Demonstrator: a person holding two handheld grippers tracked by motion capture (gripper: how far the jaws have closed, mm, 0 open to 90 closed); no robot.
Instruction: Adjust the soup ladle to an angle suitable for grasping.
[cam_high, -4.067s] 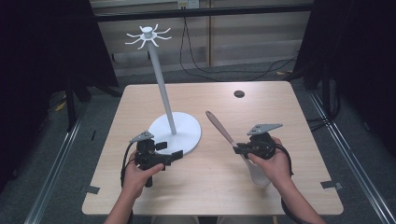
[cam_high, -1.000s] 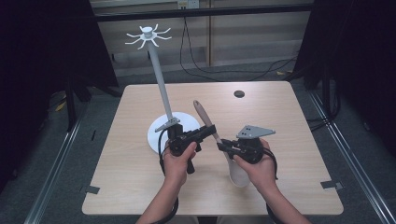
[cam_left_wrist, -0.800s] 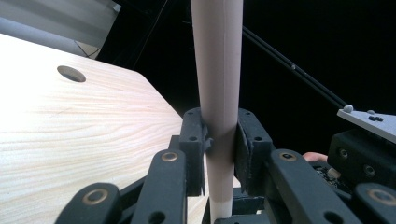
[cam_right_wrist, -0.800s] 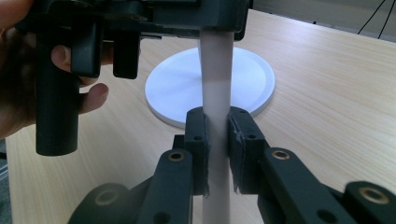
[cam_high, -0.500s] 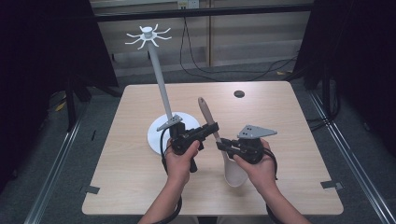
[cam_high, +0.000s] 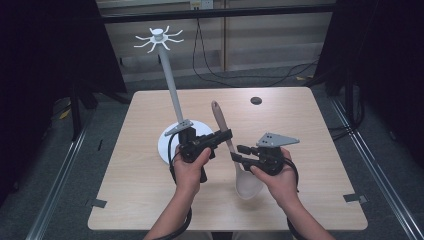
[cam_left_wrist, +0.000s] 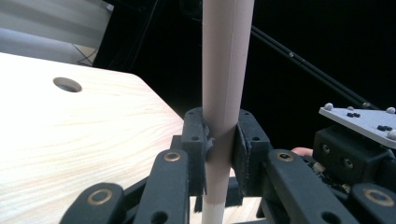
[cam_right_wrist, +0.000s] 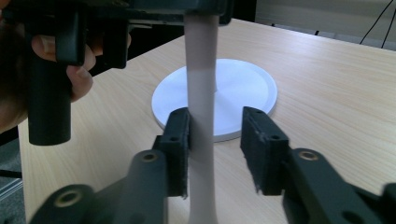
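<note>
Pinkish long-handled spoon (cam_high: 227, 145) up off wooden table (cam_high: 320, 165), just right of white hook stand (cam_high: 170, 95). Left gripper (cam_high: 226, 135) clamped tight on handle. Right gripper (cam_high: 235, 152) jaws just been opening, spoon between them, one pad apart. Handover step. Next, I think: right backs off, left lifts spoon to hooks. Plenty room around stand.

light wooden table (cam_high: 320, 165), grey floor (cam_high: 80, 155), dark curtains (cam_high: 45, 50), black cables (cam_high: 280, 75) behind

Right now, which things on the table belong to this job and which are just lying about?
In the job:
spoon, clamped by the left gripper
right gripper, jaws just opening around it
hook stand

Lying about:
dark round spot on the table
</note>
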